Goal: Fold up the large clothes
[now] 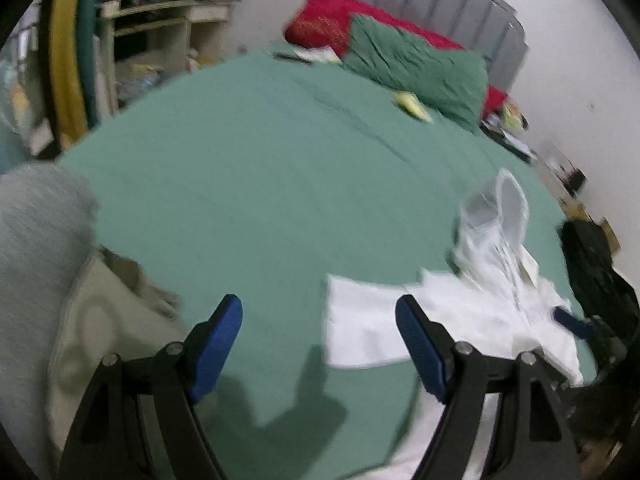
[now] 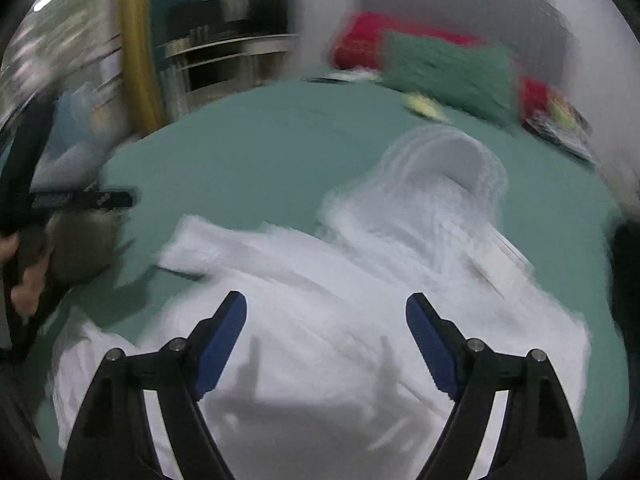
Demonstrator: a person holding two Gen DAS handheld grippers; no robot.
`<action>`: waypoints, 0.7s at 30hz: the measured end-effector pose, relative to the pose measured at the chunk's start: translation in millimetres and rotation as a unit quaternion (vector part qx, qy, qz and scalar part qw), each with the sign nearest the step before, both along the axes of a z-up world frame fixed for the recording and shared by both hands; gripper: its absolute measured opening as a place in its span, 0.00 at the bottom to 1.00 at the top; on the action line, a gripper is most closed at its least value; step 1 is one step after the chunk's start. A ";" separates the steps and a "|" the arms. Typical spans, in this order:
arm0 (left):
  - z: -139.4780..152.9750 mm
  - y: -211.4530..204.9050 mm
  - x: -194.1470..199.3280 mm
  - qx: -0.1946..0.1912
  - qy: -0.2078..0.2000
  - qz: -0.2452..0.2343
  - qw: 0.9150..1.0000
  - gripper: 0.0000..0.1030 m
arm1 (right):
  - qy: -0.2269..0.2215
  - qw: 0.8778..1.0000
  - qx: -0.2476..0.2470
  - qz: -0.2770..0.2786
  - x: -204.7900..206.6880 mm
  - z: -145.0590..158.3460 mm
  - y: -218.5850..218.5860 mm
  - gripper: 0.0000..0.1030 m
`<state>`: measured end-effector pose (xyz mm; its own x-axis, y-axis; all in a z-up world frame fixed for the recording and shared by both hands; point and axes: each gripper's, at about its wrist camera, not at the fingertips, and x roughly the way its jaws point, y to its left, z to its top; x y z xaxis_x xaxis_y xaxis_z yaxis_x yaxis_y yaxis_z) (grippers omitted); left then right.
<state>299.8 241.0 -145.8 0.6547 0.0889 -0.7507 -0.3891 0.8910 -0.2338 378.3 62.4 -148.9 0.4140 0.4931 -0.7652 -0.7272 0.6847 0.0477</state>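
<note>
Dim indoor light, heavy motion blur, fisheye-warped edges

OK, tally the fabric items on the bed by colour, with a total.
White: 1, the hooded garment
Beige: 1, the garment
Grey: 1, the cloth
Green: 1, the pillow
Red: 1, the pillow
Total: 5

Matt white cloth garment (image 2: 320,280)

The hoodie (image 2: 360,280) lies on the bed (image 1: 248,184), pillows (image 1: 420,68) behind it.
</note>
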 end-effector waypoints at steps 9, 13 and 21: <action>12.8 57.4 -7.6 -0.015 -0.014 0.060 0.998 0.77 | 0.053 0.986 -0.079 0.136 -0.2 -83.0 120.2 0.22; 18.8 66.4 -10.3 -0.036 -0.028 0.074 0.996 0.77 | 0.064 0.993 -0.025 0.097 21.0 -65.6 109.5 0.02; 14.2 21.0 6.4 -0.035 -0.032 0.038 0.998 0.77 | -0.055 0.988 0.109 -0.094 50.8 83.7 -73.6 0.02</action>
<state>306.2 262.0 -131.7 0.6956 0.0883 -0.7130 -0.4366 0.8401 -0.3219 429.1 -11.2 -65.3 0.5890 0.5478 -0.5941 -0.5970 0.7905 0.1369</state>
